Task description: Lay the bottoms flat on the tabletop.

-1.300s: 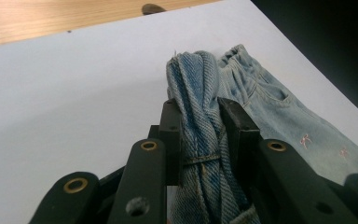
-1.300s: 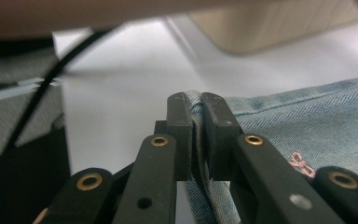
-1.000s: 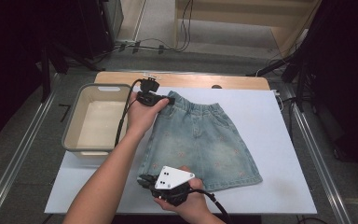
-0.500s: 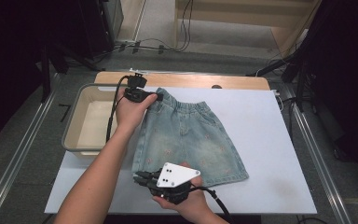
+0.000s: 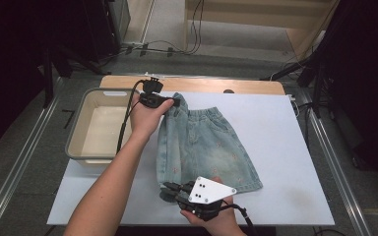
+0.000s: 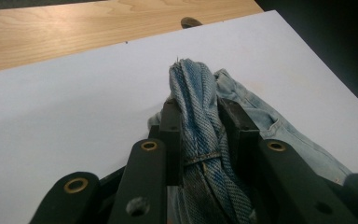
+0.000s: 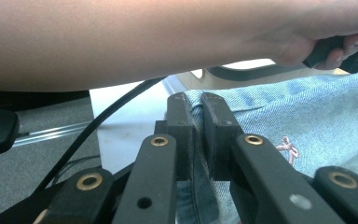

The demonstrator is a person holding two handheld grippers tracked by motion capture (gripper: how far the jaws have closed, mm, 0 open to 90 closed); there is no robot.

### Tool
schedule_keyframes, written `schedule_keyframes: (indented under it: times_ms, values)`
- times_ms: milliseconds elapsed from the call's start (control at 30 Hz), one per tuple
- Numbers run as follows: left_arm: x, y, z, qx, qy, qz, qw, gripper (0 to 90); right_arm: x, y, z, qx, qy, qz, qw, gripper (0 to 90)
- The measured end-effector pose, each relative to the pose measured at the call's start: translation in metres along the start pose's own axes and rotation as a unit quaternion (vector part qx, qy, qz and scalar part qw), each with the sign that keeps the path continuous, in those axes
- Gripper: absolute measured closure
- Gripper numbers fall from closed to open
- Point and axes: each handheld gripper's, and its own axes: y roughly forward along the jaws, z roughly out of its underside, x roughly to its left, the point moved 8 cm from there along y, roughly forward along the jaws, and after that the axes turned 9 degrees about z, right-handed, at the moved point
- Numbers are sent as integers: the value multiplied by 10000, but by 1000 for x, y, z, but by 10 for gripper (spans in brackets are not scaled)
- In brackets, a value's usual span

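We have the pale blue denim shorts with small pink embroidery lying on the white desk, their left side folded over, with the left tool clamped on the bunched waistband corner and the right tool clamped on the hem corner. To fold well, we should carry both corners across together, level and taut, so the fold line runs straight. We probably want to keep clear of the beige plastic tub beside the shorts, though its near edge is hidden by the forearm.

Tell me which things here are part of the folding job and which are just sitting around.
In the job: denim skirt; left gripper, shut on its waistband corner; right gripper, shut on its hem corner.
Lying about: beige bin; white mat; wooden table edge.
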Motion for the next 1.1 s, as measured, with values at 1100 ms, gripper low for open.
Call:
schedule_keyframes:
  times_ms: [1100]
  values:
    - [-36,43,-4,-86,277,239,9993,709,-49,-83,47,-6,578,768,9954,808]
